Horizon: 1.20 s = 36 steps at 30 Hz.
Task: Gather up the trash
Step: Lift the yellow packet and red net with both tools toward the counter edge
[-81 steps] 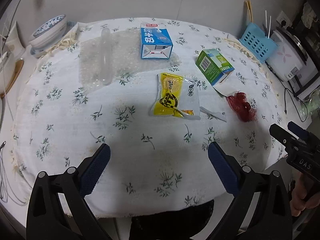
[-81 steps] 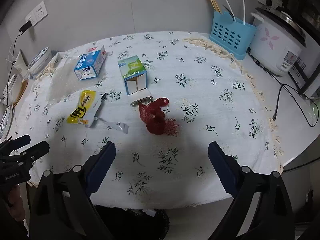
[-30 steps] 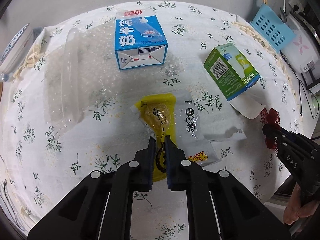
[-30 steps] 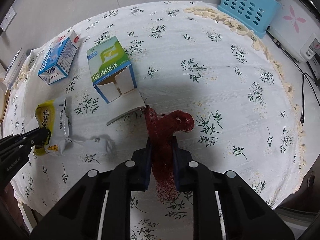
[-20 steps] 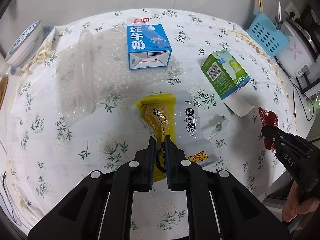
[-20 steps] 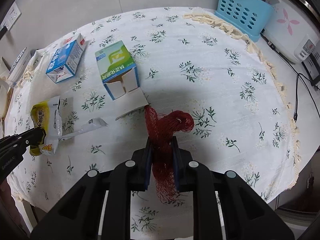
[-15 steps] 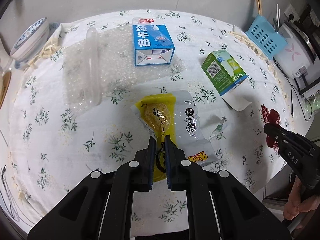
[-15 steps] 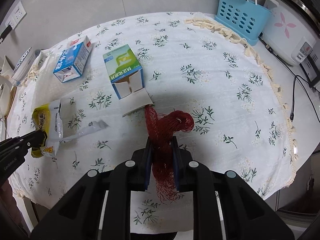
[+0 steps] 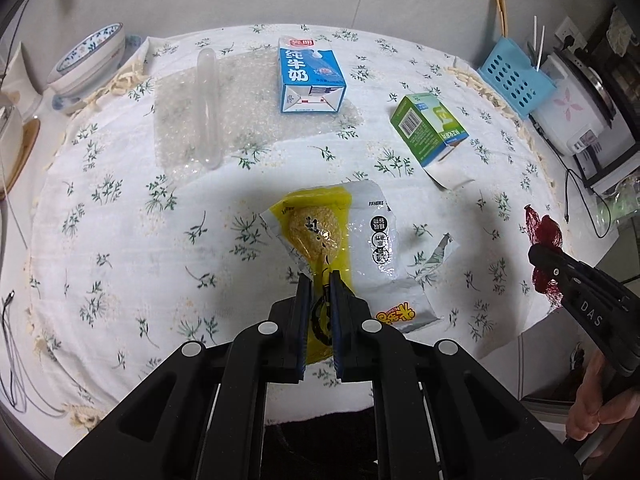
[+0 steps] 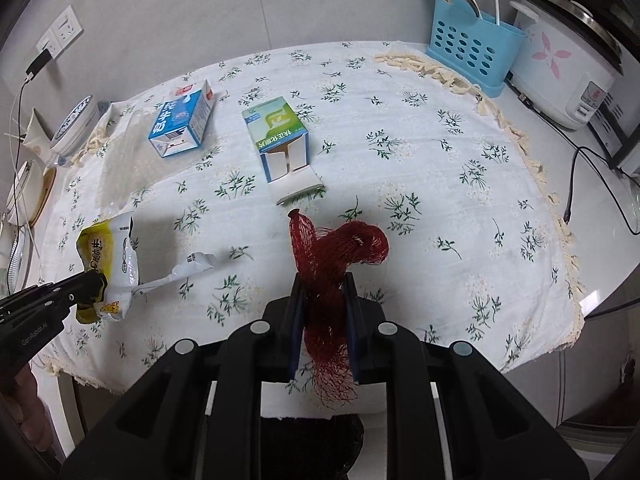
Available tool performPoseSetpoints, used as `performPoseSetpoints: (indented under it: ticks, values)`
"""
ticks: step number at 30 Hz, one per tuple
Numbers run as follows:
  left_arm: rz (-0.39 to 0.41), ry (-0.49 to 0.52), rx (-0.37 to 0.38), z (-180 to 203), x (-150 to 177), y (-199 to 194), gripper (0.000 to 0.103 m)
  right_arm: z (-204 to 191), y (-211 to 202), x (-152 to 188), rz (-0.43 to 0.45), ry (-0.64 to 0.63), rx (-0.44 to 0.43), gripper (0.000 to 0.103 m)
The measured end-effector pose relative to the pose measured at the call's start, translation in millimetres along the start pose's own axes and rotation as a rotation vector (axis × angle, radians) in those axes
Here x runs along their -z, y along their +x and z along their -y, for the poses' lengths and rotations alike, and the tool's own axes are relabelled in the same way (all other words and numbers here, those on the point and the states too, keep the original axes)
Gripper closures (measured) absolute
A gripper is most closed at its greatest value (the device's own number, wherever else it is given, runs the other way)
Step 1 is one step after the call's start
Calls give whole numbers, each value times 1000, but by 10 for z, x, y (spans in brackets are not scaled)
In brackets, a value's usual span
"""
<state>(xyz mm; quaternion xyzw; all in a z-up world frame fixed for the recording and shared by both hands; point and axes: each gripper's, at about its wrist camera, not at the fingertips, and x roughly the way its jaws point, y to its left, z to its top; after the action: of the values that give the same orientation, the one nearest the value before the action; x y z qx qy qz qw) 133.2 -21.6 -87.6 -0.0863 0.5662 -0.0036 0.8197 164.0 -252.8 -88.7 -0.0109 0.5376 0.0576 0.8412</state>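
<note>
My left gripper (image 9: 319, 280) is shut on a yellow and silver snack wrapper (image 9: 328, 236) and holds it above the table's front part; the wrapper also shows in the right wrist view (image 10: 110, 256). My right gripper (image 10: 323, 280) is shut on a red mesh net bag (image 10: 336, 248), lifted over the front edge; the net also shows in the left wrist view (image 9: 542, 236). On the flowered tablecloth (image 10: 440, 168) lie a blue milk carton (image 9: 310, 76), a green carton (image 9: 428, 128) and a sheet of bubble wrap (image 9: 208, 108).
A dark bin opening (image 10: 312, 444) shows below the table's front edge under my right gripper. A blue utensil basket (image 10: 472, 52) and a rice cooker (image 10: 568, 64) stand at the back right. A patterned bowl (image 9: 90, 56) sits at the back left. A cable (image 10: 592, 184) runs off the right side.
Both grippers closed on their items, the wrapper and the net, then lifted and pulled back toward the table's front edge. The table looks farther away now.
</note>
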Motion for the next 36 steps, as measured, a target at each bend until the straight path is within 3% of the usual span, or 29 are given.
performPoseSetpoints:
  ticks: [36]
  values:
    - [51, -56, 22, 69, 867, -627, 95, -178, -751, 639, 81, -84, -62, 86]
